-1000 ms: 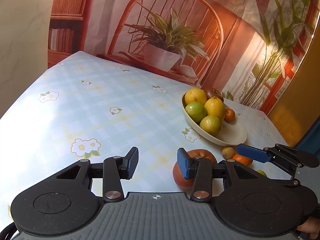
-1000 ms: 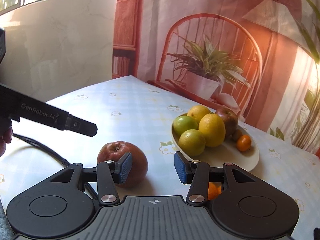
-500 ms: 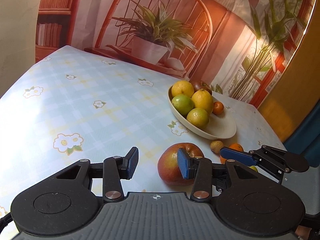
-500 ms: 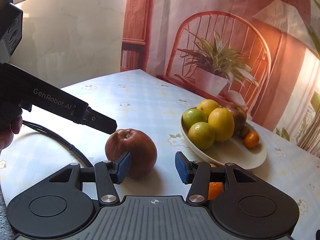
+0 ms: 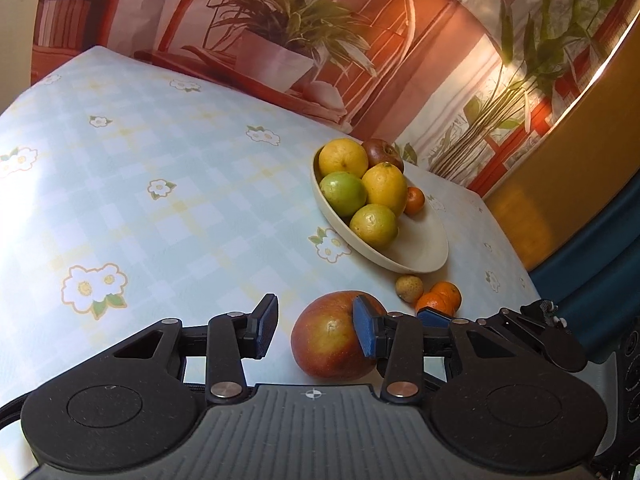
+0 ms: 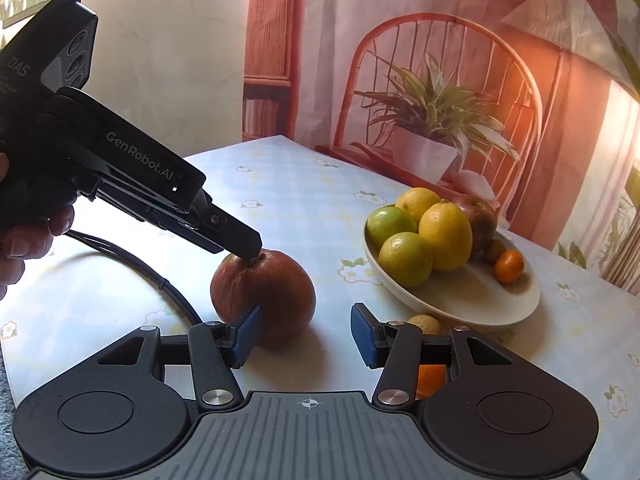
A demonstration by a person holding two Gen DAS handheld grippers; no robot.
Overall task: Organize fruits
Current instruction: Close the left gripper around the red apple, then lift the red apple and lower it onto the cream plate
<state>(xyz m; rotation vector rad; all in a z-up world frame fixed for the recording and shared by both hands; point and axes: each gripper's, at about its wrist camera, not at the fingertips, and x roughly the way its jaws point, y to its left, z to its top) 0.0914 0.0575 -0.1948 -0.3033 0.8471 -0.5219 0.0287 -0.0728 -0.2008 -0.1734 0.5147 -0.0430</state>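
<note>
Fruits are split between a bowl [image 5: 416, 256] and the tablecloth [image 5: 160, 220]. Loose on the cloth, nearest the cameras, lies a big red apple [image 5: 330, 338]; just beyond it, close to the bowl's near rim, sit a small yellowish fruit [image 5: 409, 288] and two small oranges [image 5: 440, 298] that touch each other. In the cream bowl are two yellow lemons, two green citrus fruits, a dark red apple and a small orange, piled toward its far end.

The left gripper [image 5: 316, 330] has its jaws released, holding nothing. The apple lies mostly in front of its right finger, only partly in the gap. From the right wrist view, one fingertip of the left gripper lies at the top of the apple, by the stem; whether it touches I cannot tell.

The right gripper [image 6: 306, 336] is likewise released and empty. The apple lies beyond its left finger. A person's hand [image 6: 24, 236] holds the left gripper's handle.
</note>
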